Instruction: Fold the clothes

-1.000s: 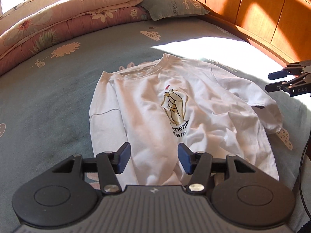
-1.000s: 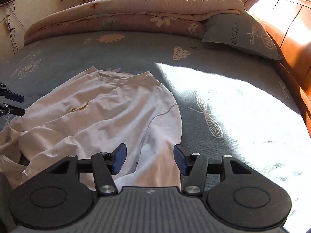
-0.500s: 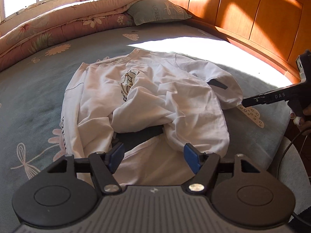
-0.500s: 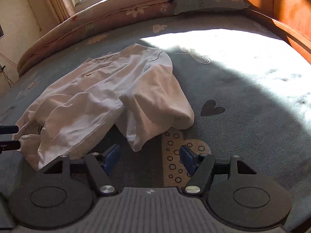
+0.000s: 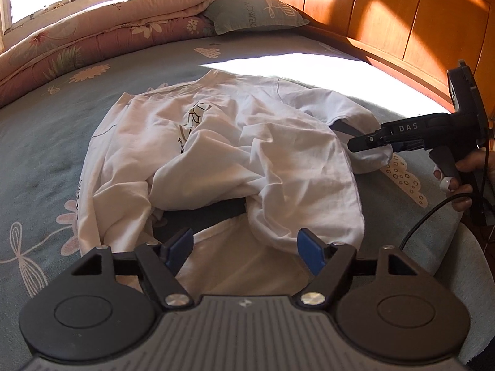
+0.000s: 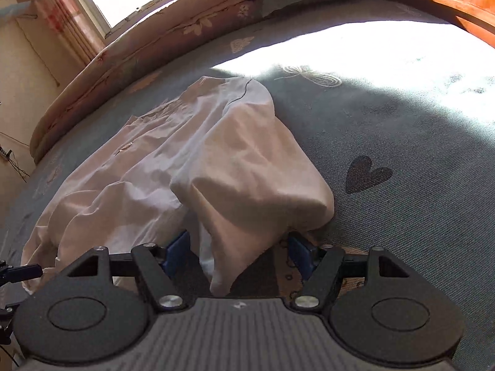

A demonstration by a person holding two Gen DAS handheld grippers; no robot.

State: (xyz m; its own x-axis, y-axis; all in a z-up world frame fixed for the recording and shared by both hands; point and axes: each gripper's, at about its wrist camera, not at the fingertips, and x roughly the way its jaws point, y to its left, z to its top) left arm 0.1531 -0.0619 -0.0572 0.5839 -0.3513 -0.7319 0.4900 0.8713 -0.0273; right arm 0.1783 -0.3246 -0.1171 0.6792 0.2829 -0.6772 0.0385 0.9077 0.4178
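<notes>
My left gripper point(image 5: 244, 247) and right gripper point(image 6: 236, 255) both gape, released. The rumpled white shirt point(image 5: 216, 154) lies at twelve o'clock, collar farthest; its sleeve point(image 6: 253, 185) drapes between my right fingers.

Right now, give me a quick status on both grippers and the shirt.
Left hand-held gripper open over hem. Right hand-held gripper open, sleeve cloth between its fingers. White T-shirt rumpled on bed, unfolded. Nothing in the way.
</notes>
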